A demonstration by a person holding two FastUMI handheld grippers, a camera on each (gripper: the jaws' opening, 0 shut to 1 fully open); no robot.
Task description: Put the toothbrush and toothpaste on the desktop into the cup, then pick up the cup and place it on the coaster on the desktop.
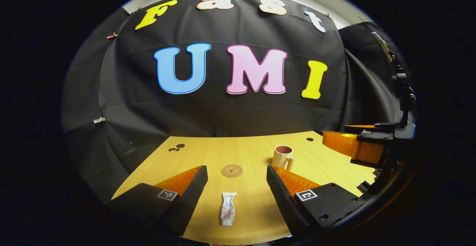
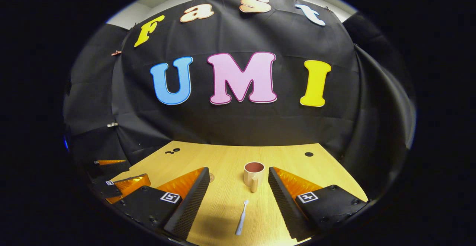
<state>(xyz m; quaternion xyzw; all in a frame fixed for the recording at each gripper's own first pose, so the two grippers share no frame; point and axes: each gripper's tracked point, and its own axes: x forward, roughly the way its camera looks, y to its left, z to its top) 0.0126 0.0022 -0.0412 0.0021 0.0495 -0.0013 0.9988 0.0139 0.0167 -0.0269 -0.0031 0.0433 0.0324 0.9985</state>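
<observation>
Where woodgrain desktop (image 1: 327,171) shows, round coaster (image 1: 231,170) (flat), cylindrical cup (image 1: 282,157).

Both views look low across the desk (image 1: 327,168) toward the booth's back wall. The left gripper view sits left of the right gripper view (each catches the other at its edge); they share the cup (image 1: 282,157) (image 2: 254,173).

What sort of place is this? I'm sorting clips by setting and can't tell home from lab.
Likely a staged recording booth, not a home: black cloth wall behind a bare wooden desktop, with only a cup, toothbrush, toothpaste and coaster laid out.
</observation>
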